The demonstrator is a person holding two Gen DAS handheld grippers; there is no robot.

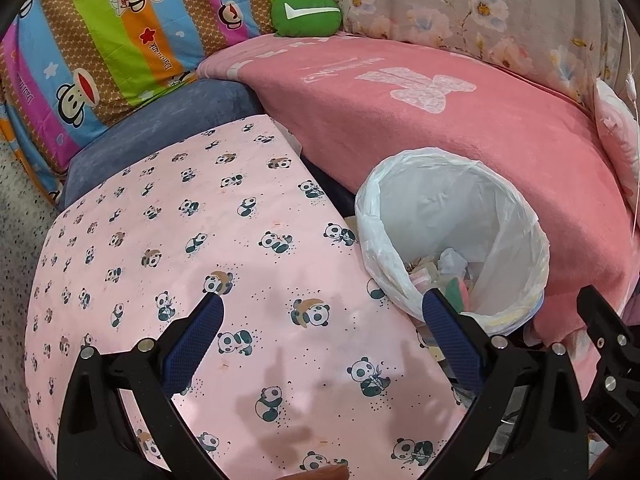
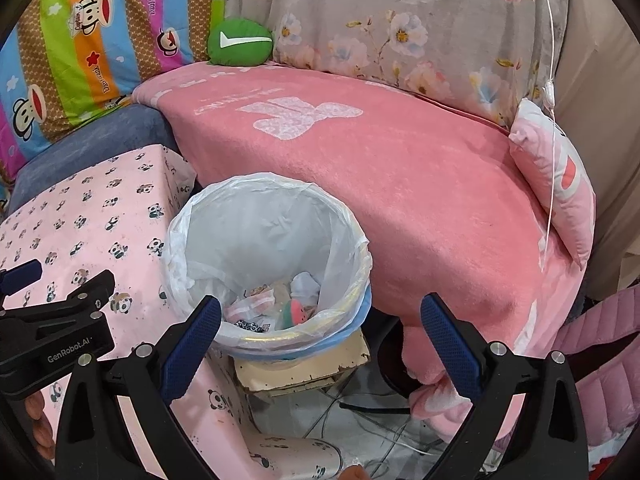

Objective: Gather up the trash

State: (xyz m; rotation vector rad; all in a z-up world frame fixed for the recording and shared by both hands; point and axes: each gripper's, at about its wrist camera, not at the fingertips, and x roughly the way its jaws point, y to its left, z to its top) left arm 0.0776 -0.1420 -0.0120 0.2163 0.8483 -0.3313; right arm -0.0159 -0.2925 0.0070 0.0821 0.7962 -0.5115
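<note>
The round bin lined with a white plastic bag point(image 2: 267, 264) stands between the table covered in pink panda-print cloth point(image 1: 192, 264) and the sofa draped in a pink blanket point(image 2: 400, 184). It lies straight ahead of the right gripper point(image 2: 320, 320), just past its fingertips, and off to the right of the left gripper point(image 1: 320, 316); the right is judged nearer. Both grippers have their jaws spread wide and carry nothing. Crumpled wrappers and paper scraps point(image 2: 276, 300) lie in the bin's bottom. The left wrist view shows the tabletop bare of litter; only the right wrist view shows the worn cream stand point(image 2: 304, 364) under the bin and the cables point(image 2: 360, 420) on the floor.
</note>
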